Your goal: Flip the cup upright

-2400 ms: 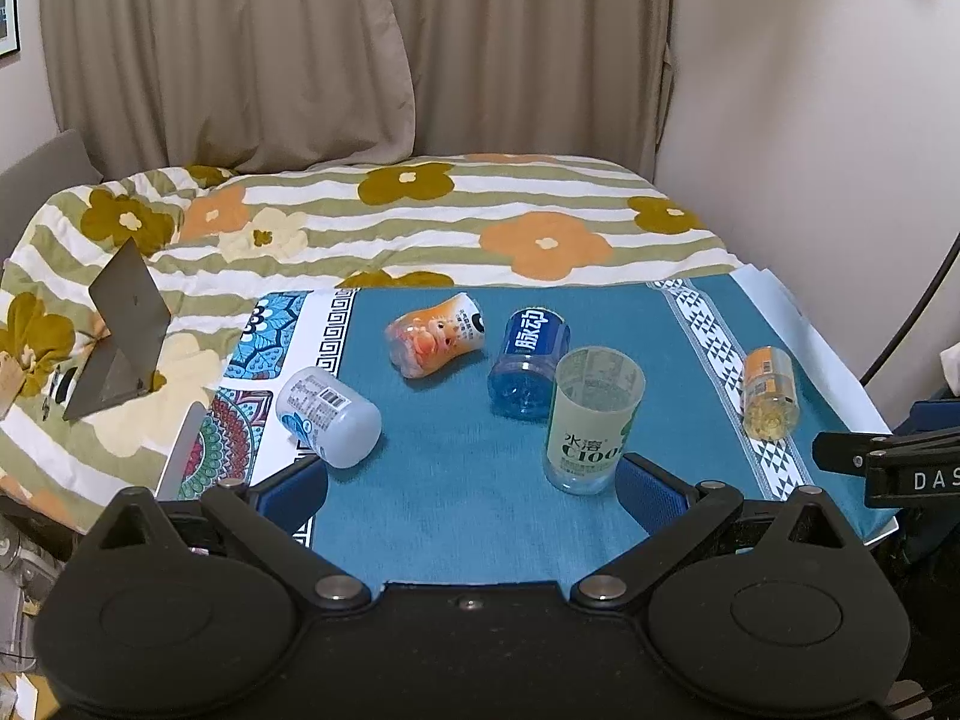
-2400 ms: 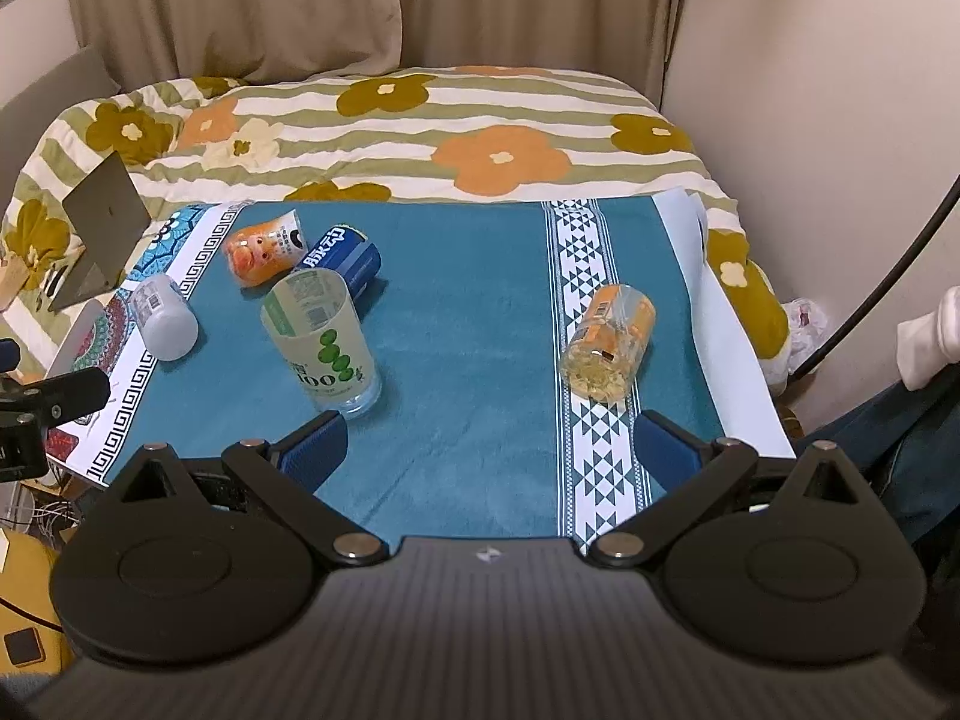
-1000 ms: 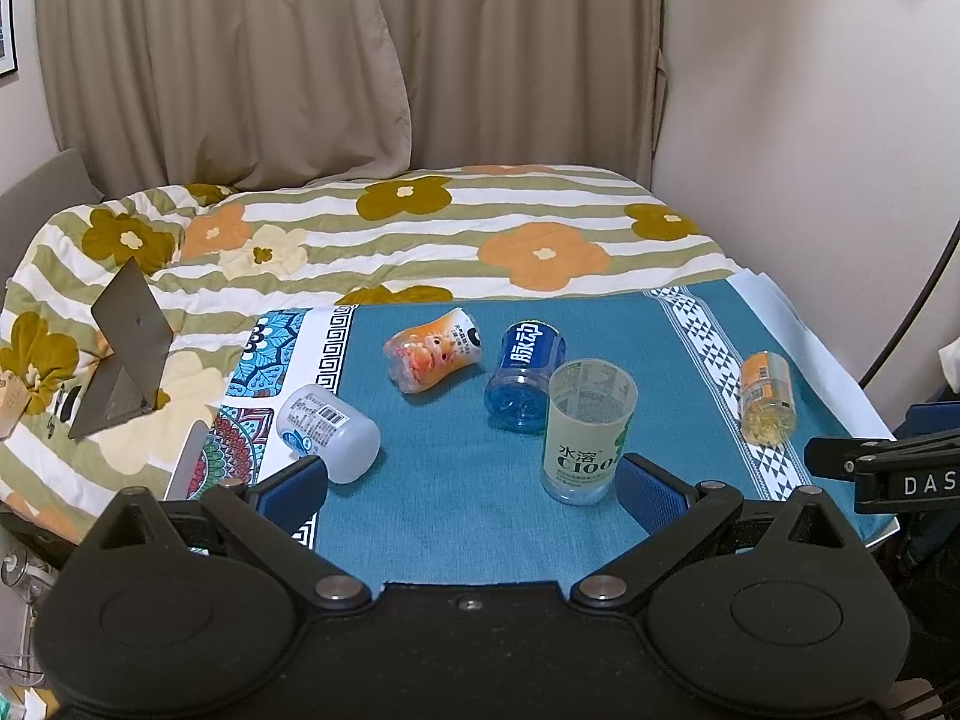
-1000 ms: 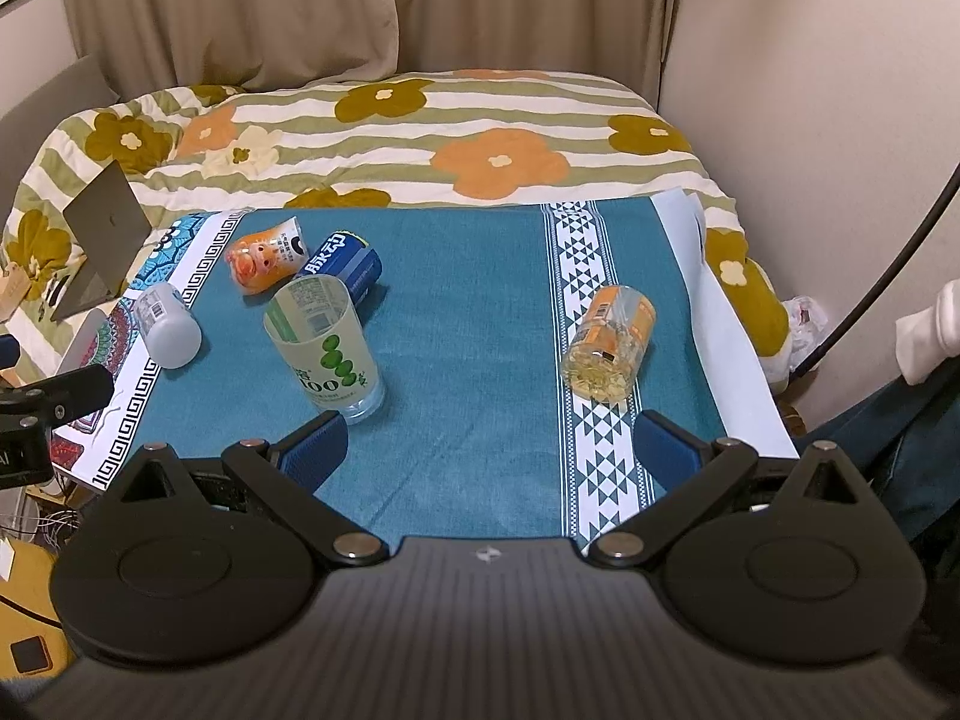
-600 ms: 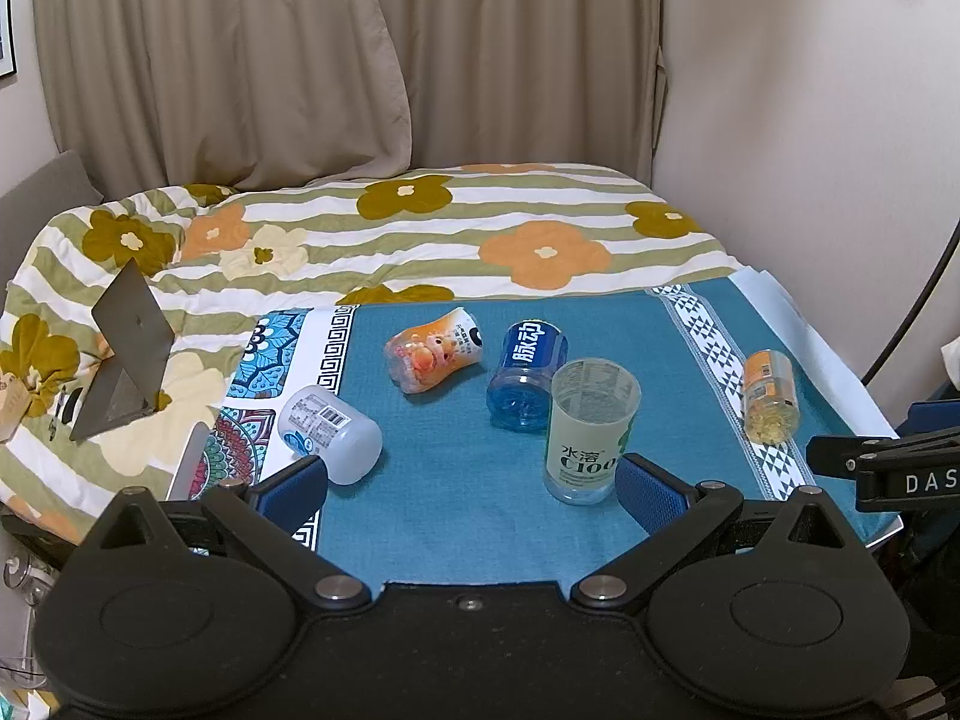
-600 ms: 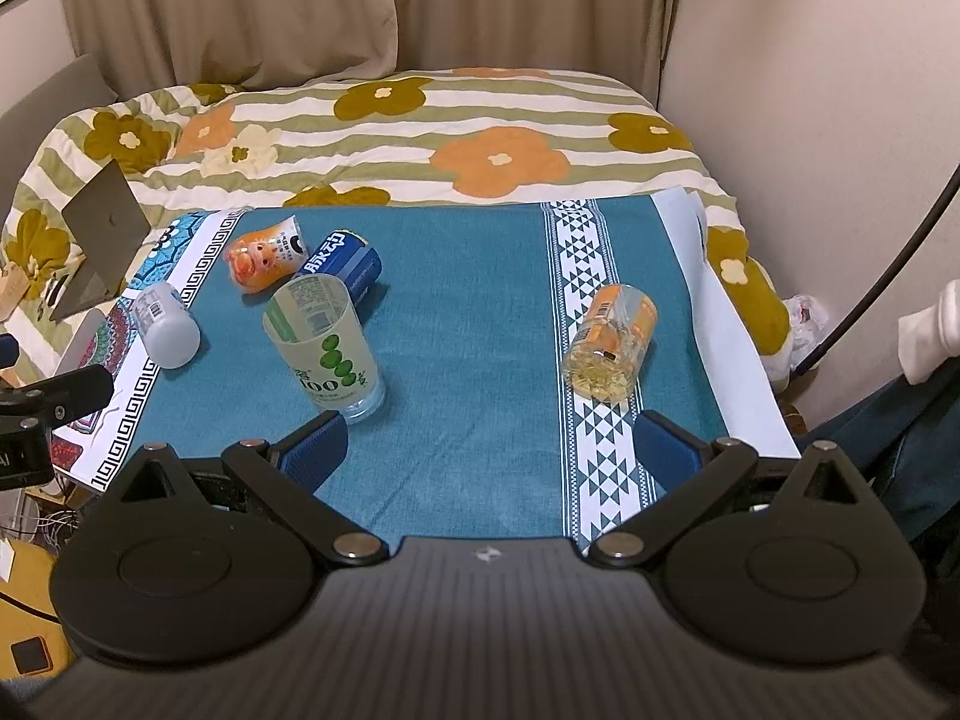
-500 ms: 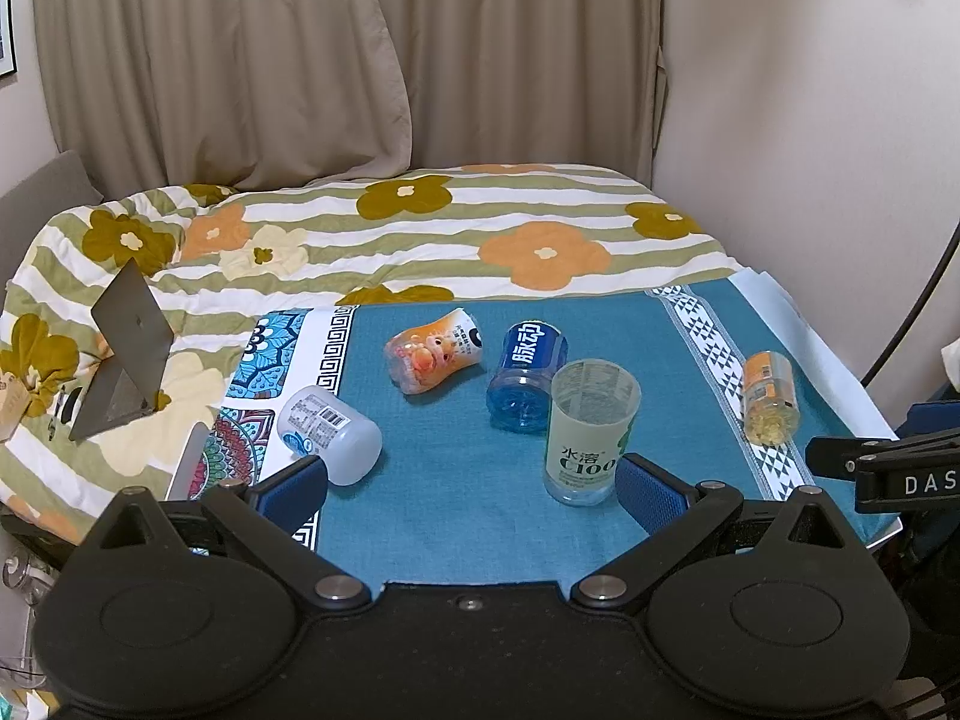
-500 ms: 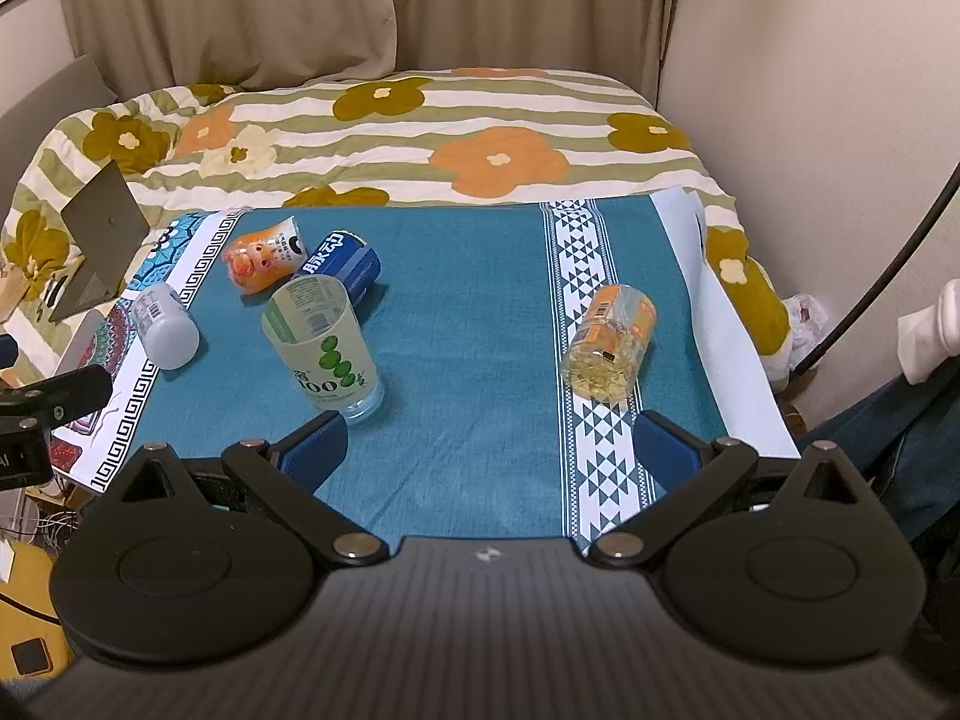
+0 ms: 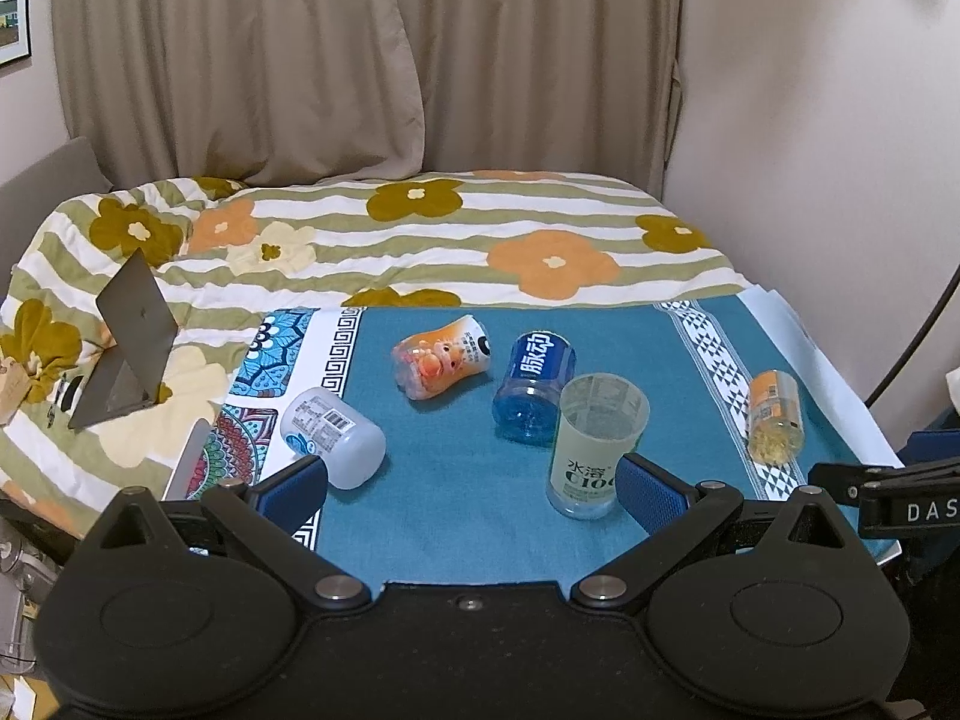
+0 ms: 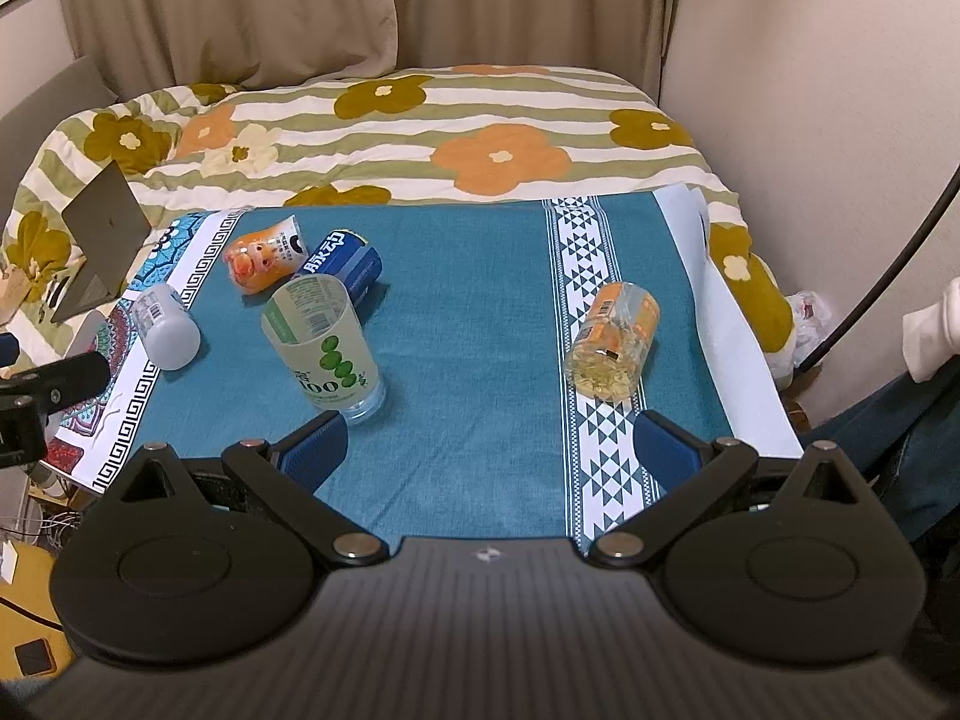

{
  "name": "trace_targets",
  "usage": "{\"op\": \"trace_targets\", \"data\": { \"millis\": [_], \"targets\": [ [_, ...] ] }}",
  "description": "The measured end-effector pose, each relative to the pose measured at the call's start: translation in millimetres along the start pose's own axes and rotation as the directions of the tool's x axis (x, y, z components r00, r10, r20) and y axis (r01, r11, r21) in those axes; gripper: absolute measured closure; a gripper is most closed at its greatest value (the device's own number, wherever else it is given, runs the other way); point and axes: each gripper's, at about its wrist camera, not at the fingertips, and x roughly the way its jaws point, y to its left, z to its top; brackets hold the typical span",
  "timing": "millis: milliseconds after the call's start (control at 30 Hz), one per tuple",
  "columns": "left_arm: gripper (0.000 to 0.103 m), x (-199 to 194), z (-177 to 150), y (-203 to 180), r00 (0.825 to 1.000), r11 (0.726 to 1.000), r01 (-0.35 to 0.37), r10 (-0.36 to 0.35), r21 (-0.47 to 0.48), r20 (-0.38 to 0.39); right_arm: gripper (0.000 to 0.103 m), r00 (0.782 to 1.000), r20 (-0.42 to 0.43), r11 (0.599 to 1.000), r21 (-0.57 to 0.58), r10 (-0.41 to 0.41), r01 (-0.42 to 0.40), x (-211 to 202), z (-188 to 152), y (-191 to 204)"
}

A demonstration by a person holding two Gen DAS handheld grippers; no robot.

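Observation:
A frosted green-label cup (image 9: 596,447) stands upright on the teal tablecloth (image 9: 468,480); it also shows in the right wrist view (image 10: 327,348). Several cups lie on their sides: a blue one (image 9: 534,384) (image 10: 345,264), an orange cartoon one (image 9: 441,355) (image 10: 264,251), a white one (image 9: 333,429) (image 10: 165,324) and an orange-label clear one (image 9: 774,417) (image 10: 615,348). My left gripper (image 9: 471,489) is open and empty, near the table's front edge, its right finger beside the upright cup. My right gripper (image 10: 486,441) is open and empty, in front of the orange-label cup.
A bed with a flowered striped quilt (image 9: 420,234) lies behind the table. An open laptop (image 9: 123,342) sits on the bed at left. A wall (image 10: 810,90) is close on the right, with a dark cable (image 10: 888,264) beside it.
Almost nothing has changed; both grippers stay open and the views shift only slightly. The cups have not moved.

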Motion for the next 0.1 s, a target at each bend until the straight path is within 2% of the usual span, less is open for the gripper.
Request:
{"op": "trace_targets", "data": {
  "millis": [100],
  "targets": [
    [0.0, 0.0, -0.4, -0.5, 1.0, 1.0, -0.015, 0.015, 0.007, 0.006, 0.0, 1.0, -0.001, 1.0, -0.007, 0.016, -0.016, 1.8, 0.0, 2.7]
  ]
}}
